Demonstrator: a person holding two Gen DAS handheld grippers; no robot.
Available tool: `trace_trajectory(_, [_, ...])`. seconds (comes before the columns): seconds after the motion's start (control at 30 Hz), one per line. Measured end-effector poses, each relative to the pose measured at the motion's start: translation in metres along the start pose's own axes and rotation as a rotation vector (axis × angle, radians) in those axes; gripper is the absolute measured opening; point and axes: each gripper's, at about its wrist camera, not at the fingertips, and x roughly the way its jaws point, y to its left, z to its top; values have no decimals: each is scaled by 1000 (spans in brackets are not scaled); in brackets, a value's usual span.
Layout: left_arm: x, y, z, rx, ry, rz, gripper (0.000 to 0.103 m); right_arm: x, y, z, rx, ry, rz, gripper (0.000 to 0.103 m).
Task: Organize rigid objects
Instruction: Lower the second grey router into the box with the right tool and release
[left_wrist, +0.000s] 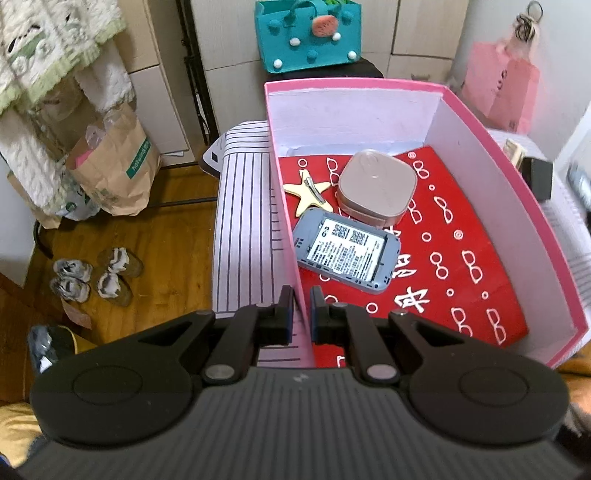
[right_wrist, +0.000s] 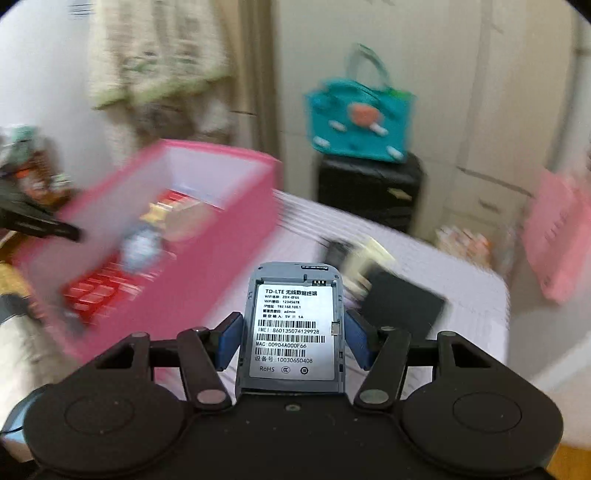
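My left gripper (left_wrist: 302, 314) is shut on the near left wall of the pink box (left_wrist: 291, 236). Inside the box, on a red printed sheet, lie a grey router with a white label (left_wrist: 347, 249), a beige rounded case (left_wrist: 376, 188) and a yellow star hair clip (left_wrist: 308, 192). My right gripper (right_wrist: 293, 334) is shut on a second grey router with a white label (right_wrist: 293, 325), held above the striped table to the right of the pink box (right_wrist: 207, 258). The right wrist view is blurred by motion.
A black block (right_wrist: 400, 306) and a cream object (right_wrist: 364, 264) lie on the striped tablecloth (left_wrist: 245, 229) right of the box. A teal felt bag (left_wrist: 308, 35) sits behind on a black case (right_wrist: 369, 192). A pink bag (left_wrist: 500, 85) hangs at the right.
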Motion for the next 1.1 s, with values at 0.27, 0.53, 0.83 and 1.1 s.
trace_trajectory(0.27, [0, -8, 0, 66, 5, 36, 7, 23, 73, 60, -253, 27, 154, 65])
trace_trajectory(0.53, [0, -6, -1, 58, -4, 30, 7, 91, 124, 72, -492, 128, 133, 65])
trace_trajectory(0.83, [-1, -3, 0, 58, -3, 12, 8, 130, 131, 61, -679, 294, 115, 65])
trace_trajectory(1.1, [-1, -4, -1, 75, -5, 19, 8, 153, 128, 59, -712, 394, 158, 65])
